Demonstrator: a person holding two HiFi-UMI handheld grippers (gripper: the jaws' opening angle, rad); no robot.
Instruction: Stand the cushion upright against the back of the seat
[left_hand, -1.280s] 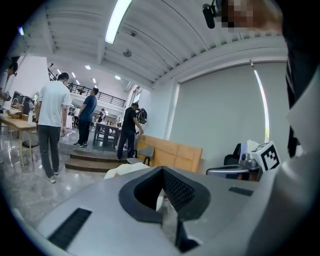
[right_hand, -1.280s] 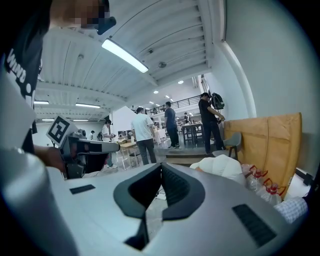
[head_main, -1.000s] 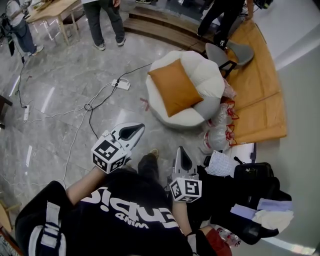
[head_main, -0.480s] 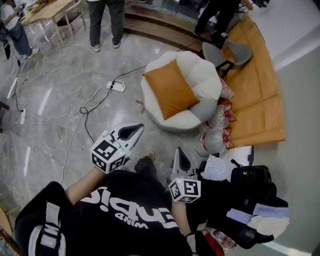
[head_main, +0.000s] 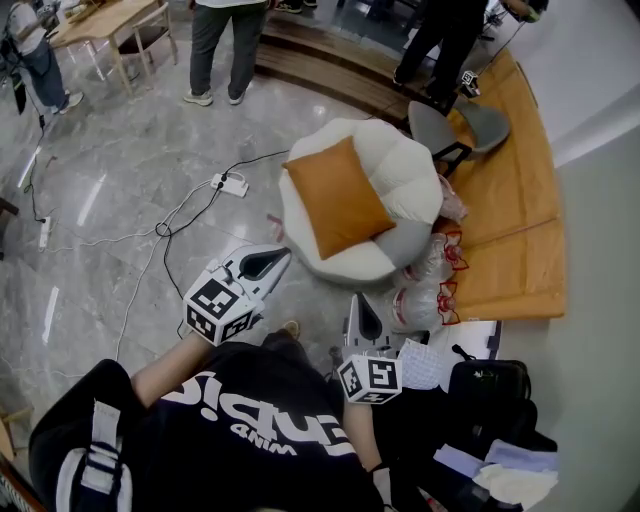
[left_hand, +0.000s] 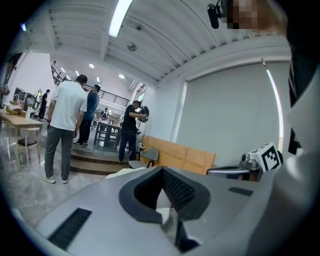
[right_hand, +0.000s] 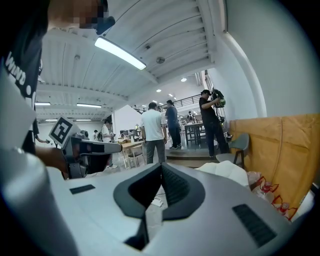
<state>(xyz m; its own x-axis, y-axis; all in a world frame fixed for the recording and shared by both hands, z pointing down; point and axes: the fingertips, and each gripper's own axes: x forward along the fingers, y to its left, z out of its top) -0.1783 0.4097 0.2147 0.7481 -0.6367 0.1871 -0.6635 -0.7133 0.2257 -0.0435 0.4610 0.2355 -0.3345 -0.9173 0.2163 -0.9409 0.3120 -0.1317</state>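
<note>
An orange square cushion (head_main: 338, 197) lies flat on the seat of a round white armchair (head_main: 388, 255), its corner pointing at me. The chair's puffy back (head_main: 405, 170) rises behind it on the right. My left gripper (head_main: 284, 256) is shut and empty, held a short way in front of the chair's near edge. My right gripper (head_main: 361, 298) is also shut and empty, just below the chair's front rim. In the left gripper view the chair's white top (left_hand: 131, 171) peeks over the shut jaws; in the right gripper view its white back (right_hand: 226, 173) shows right of the jaws.
A power strip (head_main: 230, 183) and cables (head_main: 165, 228) lie on the marble floor to the left. Plastic bags (head_main: 428, 272) sit beside the chair's right side. A grey chair (head_main: 455, 130) and wooden bench (head_main: 505, 200) stand behind. People stand at the far steps (head_main: 224, 50). Bags and clothes (head_main: 490, 400) lie at right.
The armchair and cushion have drawn nearer and lower in the head view as I walk toward them. Both grippers stay shut and keep their pose ahead of me.
</note>
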